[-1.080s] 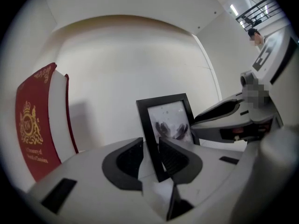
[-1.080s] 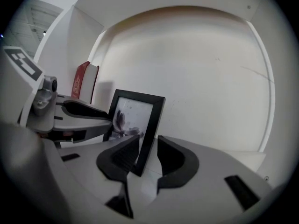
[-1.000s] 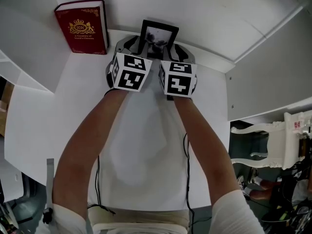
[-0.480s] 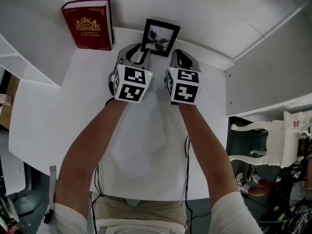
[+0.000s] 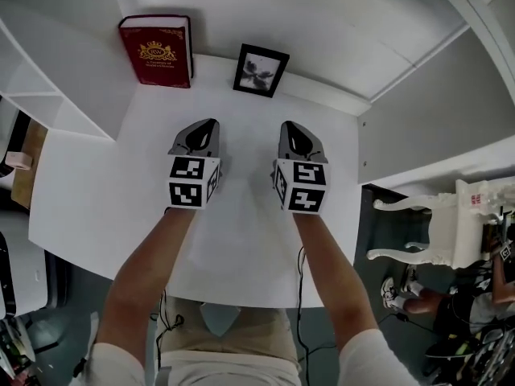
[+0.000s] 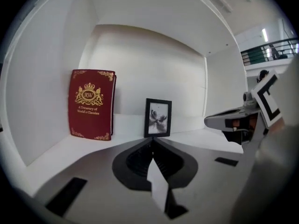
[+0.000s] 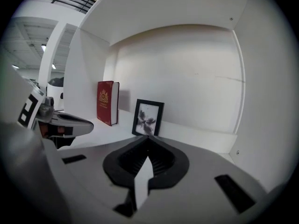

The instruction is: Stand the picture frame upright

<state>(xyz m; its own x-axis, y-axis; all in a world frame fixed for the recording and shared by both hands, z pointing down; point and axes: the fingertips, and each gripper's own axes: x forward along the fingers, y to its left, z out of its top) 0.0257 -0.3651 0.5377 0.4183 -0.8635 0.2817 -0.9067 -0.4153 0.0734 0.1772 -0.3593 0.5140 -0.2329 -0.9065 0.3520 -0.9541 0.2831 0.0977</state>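
Head view: the marker cubes (image 5: 193, 182) hide much of each tool, so the jaw tips are hard to read here. The picture frame (image 5: 260, 70) stands upright at the back of the white table (image 5: 96, 191), near a red book (image 5: 158, 51).

Left gripper view: the left gripper (image 6: 152, 143) has its jaws pressed together on nothing, with the frame well ahead.

Right gripper view: the right gripper (image 7: 148, 140) is likewise closed and empty. The photo's subject is too blurred to tell.
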